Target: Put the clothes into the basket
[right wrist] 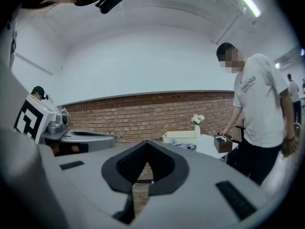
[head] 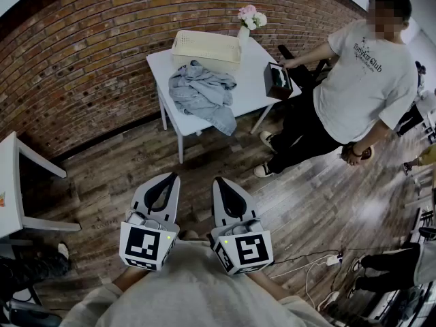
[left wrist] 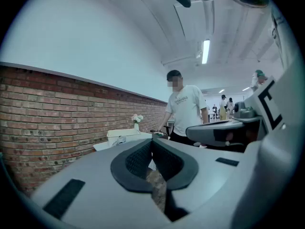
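Note:
A crumpled grey-blue garment [head: 202, 95] lies on a white table [head: 257, 86], one end hanging over the front edge. Behind it on the table stands a cream basket [head: 206, 49], with nothing showing inside. Both grippers are held close to my body, well short of the table. My left gripper [head: 173, 177] is shut and holds nothing, and so is my right gripper [head: 216, 181]. In the left gripper view the basket [left wrist: 121, 135] and garment [left wrist: 119, 140] show small, far off. The right gripper view shows the basket [right wrist: 180, 137] and garment [right wrist: 185, 146] beyond the closed jaws.
A person in a white T-shirt [head: 354, 87] stands at the table's right, one hand on a dark box [head: 276, 82] at its corner. A vase of flowers [head: 246, 23] stands beside the basket. Another white table [head: 8, 182] is at left. Cables [head: 320, 264] lie on the wooden floor.

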A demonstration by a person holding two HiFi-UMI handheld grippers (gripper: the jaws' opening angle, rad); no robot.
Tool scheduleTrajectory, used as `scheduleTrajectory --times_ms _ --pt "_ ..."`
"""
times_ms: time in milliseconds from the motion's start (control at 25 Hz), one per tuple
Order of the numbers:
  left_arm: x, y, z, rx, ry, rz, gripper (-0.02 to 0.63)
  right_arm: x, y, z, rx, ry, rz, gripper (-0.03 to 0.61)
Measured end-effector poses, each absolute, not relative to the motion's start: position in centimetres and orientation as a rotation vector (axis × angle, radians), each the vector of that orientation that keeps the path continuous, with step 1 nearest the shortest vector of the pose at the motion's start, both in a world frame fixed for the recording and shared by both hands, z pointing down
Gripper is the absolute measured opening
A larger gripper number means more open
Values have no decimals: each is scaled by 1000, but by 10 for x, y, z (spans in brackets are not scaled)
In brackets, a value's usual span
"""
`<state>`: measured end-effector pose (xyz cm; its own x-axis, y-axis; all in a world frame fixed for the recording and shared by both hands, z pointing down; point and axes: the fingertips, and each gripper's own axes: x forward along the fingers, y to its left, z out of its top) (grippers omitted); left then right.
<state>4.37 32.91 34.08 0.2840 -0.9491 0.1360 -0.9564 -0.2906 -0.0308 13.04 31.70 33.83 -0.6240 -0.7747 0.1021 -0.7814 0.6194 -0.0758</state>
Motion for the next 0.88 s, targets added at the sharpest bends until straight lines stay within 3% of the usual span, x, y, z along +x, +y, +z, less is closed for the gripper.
scheduleTrajectory --times_ms 880 --pt "35 321 348 2395 -1889 193 9 151 304 329 1424 -2790 100 8"
